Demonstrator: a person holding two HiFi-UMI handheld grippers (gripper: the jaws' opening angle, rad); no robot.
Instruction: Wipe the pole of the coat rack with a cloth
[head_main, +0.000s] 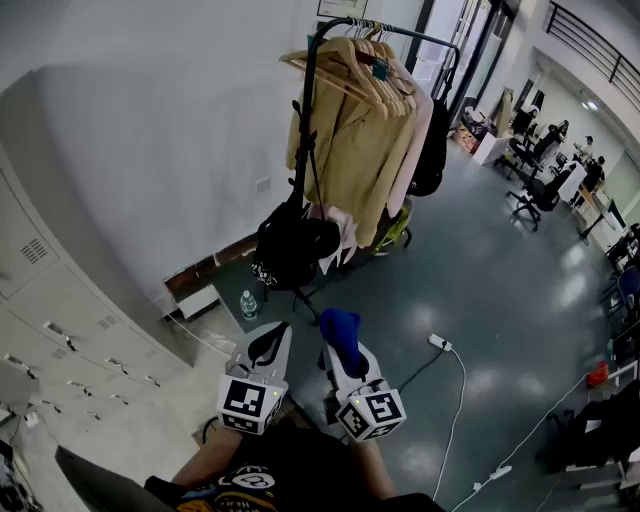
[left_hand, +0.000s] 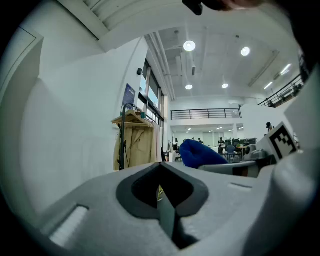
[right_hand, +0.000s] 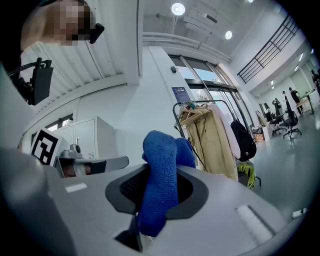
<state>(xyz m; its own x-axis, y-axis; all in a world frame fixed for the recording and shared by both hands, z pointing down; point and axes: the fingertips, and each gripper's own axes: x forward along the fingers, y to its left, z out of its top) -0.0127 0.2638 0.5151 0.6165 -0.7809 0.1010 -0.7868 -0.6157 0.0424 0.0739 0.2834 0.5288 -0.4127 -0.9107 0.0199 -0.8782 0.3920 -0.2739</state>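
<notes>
Grey polished floor (head_main: 480, 300) spreads across the room, and by the white wall (head_main: 150, 150) stands the coat rack (head_main: 400, 30), well apart from both tools. Its black pole (head_main: 304, 130) rises at one end, with tan coats (head_main: 350, 150) hanging beside it and a black bag (head_main: 290, 250) low against it. Nearer, the left gripper (head_main: 272, 335) has its jaws pressed together, nothing between them. The right gripper (head_main: 348, 365) is clamped on a blue cloth (head_main: 341, 330), which bunches up above the jaws. A small water bottle (head_main: 248, 303) stands near the rack's foot.

A water bottle (head_main: 249, 303) and a white power strip (head_main: 439, 343) sit on the floor (head_main: 500, 260).
</notes>
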